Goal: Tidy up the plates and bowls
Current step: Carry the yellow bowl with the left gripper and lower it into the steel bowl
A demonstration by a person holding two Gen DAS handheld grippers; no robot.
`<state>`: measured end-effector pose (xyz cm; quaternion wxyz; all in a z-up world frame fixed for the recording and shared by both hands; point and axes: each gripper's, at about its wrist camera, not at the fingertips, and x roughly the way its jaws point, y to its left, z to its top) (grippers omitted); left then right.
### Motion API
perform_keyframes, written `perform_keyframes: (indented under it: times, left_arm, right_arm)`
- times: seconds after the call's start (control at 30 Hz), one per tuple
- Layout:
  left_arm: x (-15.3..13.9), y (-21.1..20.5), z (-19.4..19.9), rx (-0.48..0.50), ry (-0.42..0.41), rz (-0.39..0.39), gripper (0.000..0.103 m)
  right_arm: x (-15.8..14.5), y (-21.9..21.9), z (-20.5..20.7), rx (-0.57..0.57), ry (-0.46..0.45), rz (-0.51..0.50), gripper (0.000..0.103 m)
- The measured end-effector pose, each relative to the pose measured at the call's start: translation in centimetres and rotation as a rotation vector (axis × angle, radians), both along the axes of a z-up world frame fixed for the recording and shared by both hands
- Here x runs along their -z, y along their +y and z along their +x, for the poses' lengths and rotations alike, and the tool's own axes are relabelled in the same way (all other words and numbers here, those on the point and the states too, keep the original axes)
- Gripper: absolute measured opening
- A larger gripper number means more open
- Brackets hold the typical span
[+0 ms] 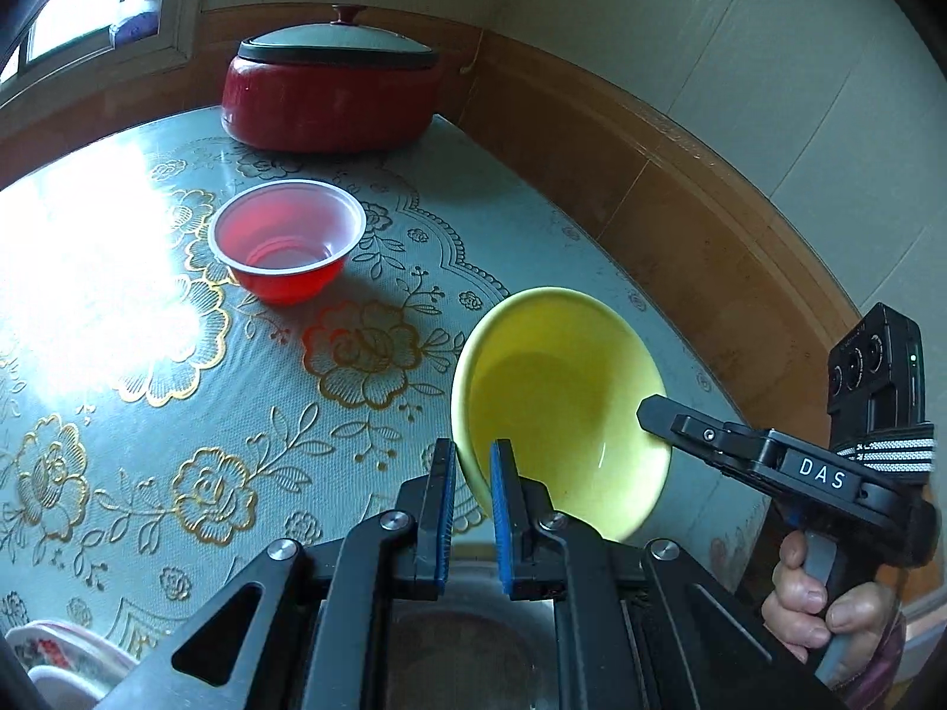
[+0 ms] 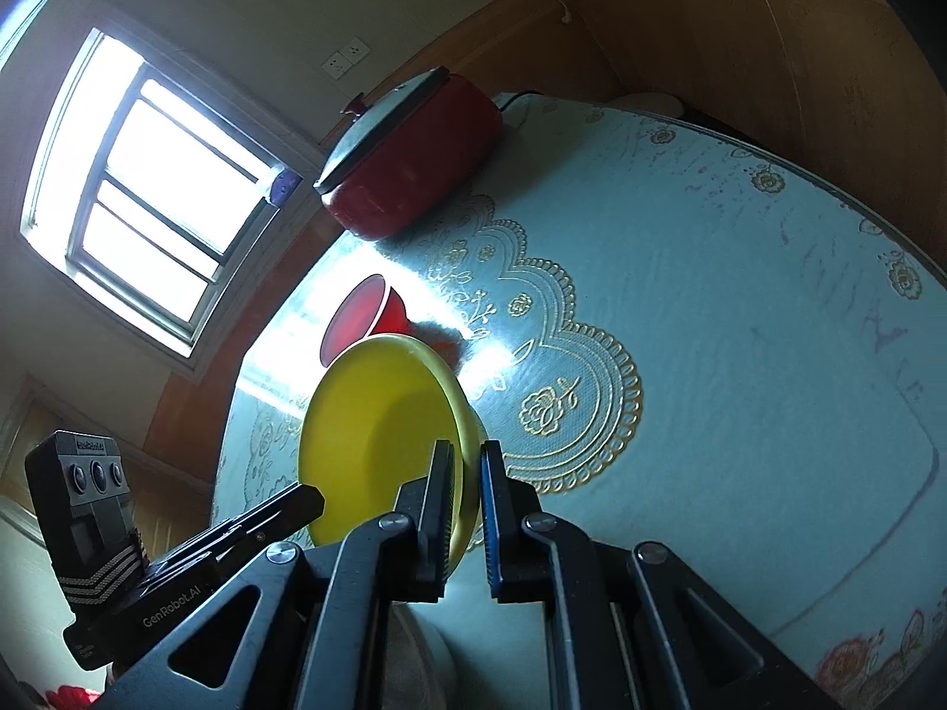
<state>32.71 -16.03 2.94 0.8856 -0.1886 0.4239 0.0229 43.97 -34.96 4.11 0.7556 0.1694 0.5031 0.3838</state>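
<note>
Your left gripper (image 1: 473, 473) and right gripper (image 2: 467, 485) fingers clamped on opposite rims of glossy yellow ceramic bowl (image 1: 562, 390); stiff, slippery, breakable, so keep rim grips firm.

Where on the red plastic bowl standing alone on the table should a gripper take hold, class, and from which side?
Grip the red bowl by its thin rim, one finger inside and one outside, coming down from above on the near side. It stands upright and open-mouthed, its wall tapers to a narrow base, and the red pot sits behind it, so the near edge looks freest.
</note>
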Motion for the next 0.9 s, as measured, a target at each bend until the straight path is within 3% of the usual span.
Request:
perform_keyframes:
  times: [0.43, 0.9]
  left_arm:
    - [-1.6, 0.8, -7.2, -0.003, -0.032, -0.017, 0.011]
    - [-0.1, 1.3, -12.1, 0.029, 0.029, -0.053, 0.011]
  right_arm:
    - [-2.5, 0.5, -6.3, -0.072, -0.052, 0.013, 0.007]
    - [-0.4, 0.8, -11.4, -0.118, 0.01, -0.041, 0.008]
